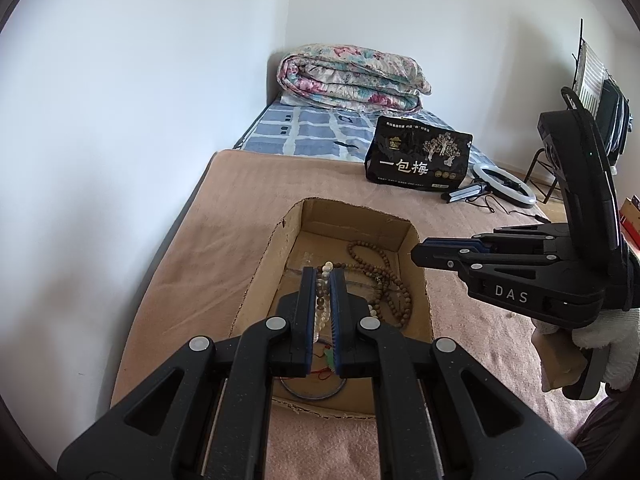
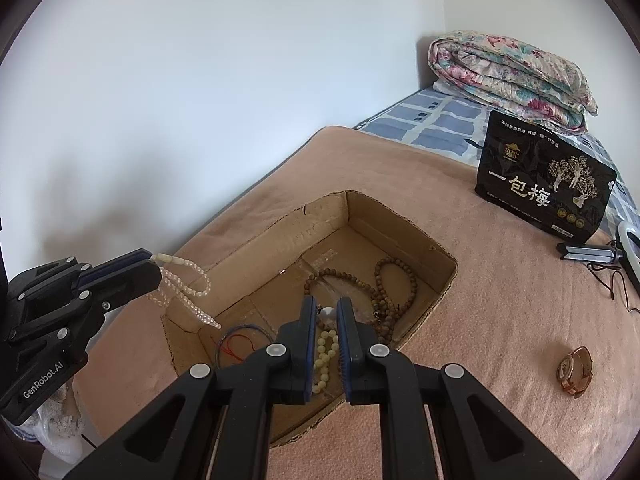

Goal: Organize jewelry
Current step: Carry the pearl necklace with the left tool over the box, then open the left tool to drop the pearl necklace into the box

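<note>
An open cardboard box (image 1: 416,276) (image 2: 444,256) lies on the pink blanket. It holds brown bead strings (image 1: 380,280) (image 2: 384,292), a thin bangle with red cord (image 1: 316,394) (image 2: 236,340) and a cream bead bracelet (image 2: 326,356). My left gripper (image 1: 323,274) (image 2: 154,264) is shut on a pale bead string (image 1: 323,300) (image 2: 188,292), which hangs over the box's near-left wall. My right gripper (image 2: 326,304) (image 1: 416,254) hovers over the box, jaws slightly apart and empty. A rose-gold watch (image 2: 576,370) lies on the blanket to the right.
A black snack bag (image 1: 418,156) (image 2: 544,192) stands beyond the box. A ring light with tripod (image 1: 500,190) (image 2: 600,254) lies at the right. A folded floral quilt (image 1: 352,78) (image 2: 512,76) sits in the corner. A white wall runs along the left.
</note>
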Demonstrator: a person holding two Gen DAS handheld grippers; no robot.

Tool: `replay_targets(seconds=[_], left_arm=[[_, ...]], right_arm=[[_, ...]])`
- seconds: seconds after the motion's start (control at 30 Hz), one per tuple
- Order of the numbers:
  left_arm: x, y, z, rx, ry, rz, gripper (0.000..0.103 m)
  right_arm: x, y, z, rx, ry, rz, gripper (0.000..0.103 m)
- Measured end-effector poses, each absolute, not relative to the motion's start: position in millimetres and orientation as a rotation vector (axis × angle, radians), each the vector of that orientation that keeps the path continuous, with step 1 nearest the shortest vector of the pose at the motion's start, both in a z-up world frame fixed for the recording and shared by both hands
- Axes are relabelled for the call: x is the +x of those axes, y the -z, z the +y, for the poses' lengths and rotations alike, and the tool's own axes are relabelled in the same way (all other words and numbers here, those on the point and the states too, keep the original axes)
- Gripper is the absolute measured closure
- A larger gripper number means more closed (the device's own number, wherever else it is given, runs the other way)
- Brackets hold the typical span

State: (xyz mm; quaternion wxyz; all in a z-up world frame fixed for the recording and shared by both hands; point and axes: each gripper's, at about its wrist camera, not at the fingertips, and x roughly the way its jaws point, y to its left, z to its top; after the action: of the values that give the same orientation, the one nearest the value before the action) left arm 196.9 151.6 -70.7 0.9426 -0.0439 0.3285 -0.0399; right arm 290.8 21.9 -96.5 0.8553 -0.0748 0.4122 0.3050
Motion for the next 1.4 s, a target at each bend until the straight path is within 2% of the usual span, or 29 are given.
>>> replay_targets(seconds=[0.43,0.53,0.6,0.63,0.67,0.7,0.73,0.77,0.9,0.93,1.0,1.07,1.4], left_arm=[[202,80,151,-0.085,0.079,0.683,0.098],[203,84,149,-0.074,0.075,0.688,0.098],[203,86,147,-0.062,0.071,0.694,0.097],[204,88,146,-0.055,0.065,0.698,0.089],[205,89,145,-0.05,0.061,0.699,0.074],[205,89,145,-0.049,0.058,0.698,0.065],[204,89,145,-0.051,0.054,0.694,0.052],[202,89,145,-0.055,0.051,0.69,0.05],[200,90,145,-0.056,0.044,0.698,0.05],[199,90,144,-0.052,0.042,0.699,0.05],[198,90,144,-0.046,0.039,0.701,0.047],[198,90,144,-0.049,0.038,0.696,0.037],[192,86,140,-0.034,0.034,0.691,0.036]], right_arm=[[294,98,27,-0.175,-0.637,0.856,0.092],[293,95,25,-0.181,-0.623,0.836,0.071],[294,94,25,-0.181,-0.618,0.832,0.065],[293,93,24,-0.183,-0.616,0.829,0.055],[293,93,24,-0.184,-0.612,0.823,0.04],[292,92,24,-0.186,-0.609,0.814,0.033],[291,91,23,-0.185,-0.603,0.803,0.022],[290,90,22,-0.184,-0.594,0.793,0.014],[291,86,17,-0.17,-0.57,0.776,0.006],[291,86,17,-0.17,-0.564,0.775,0.001],[291,84,15,-0.177,-0.542,0.762,0.0],[290,83,15,-0.191,-0.525,0.757,0.0],[282,74,5,-0.202,-0.49,0.739,0.0]])
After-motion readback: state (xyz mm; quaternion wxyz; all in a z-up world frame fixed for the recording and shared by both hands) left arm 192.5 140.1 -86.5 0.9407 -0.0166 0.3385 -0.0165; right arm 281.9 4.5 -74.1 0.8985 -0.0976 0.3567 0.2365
